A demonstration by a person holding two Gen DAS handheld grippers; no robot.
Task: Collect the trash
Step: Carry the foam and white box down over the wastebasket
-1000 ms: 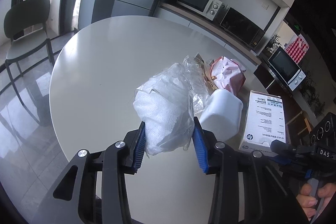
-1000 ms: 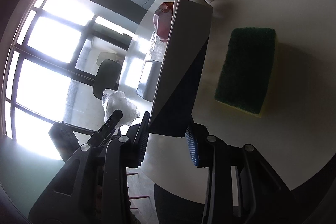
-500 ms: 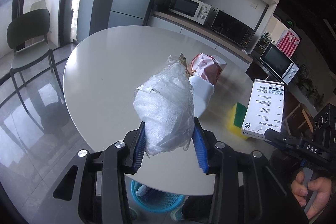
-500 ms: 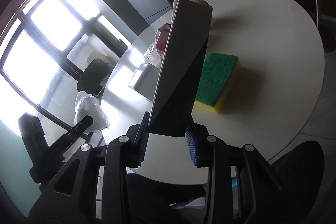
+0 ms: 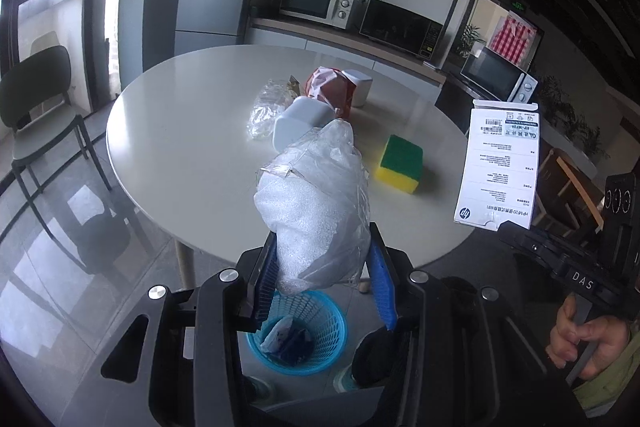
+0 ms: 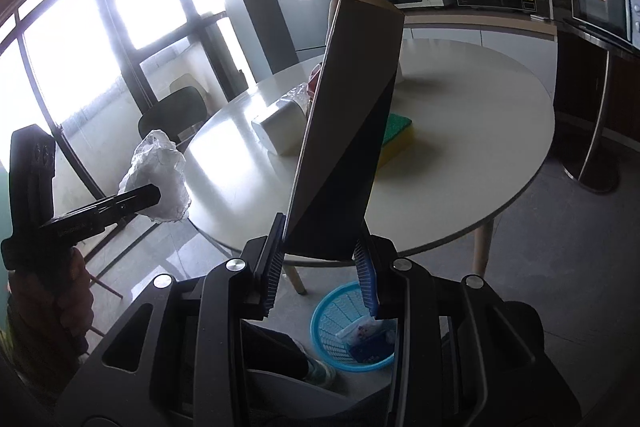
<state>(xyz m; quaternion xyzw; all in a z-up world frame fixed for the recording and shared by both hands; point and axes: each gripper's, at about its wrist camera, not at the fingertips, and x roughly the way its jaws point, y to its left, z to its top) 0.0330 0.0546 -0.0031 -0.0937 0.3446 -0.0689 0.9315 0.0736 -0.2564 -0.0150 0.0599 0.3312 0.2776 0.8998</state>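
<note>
Two items are in the air at once, both off the tabletop (image 5: pixel 168 131) edge and above the blue basket (image 5: pixel 316 355) on the floor. Left gripper (image 5: pixel 324 287) is clamped on the plastic foam wad (image 5: pixel 316 211); right gripper (image 6: pixel 320 267) is clamped on the bottom end of the tall white box (image 6: pixel 348 115).

Risks:
- Box is held low and stands long above the pads, so it can pivot or tip out sideways on release and miss the basket.
- Basket mouth looks small against the box; it may bridge the rim or topple the basket.
- Wad is light and filmy; it can cling to a pad or drift wide.
- Dropping both together invites a collision.
</note>
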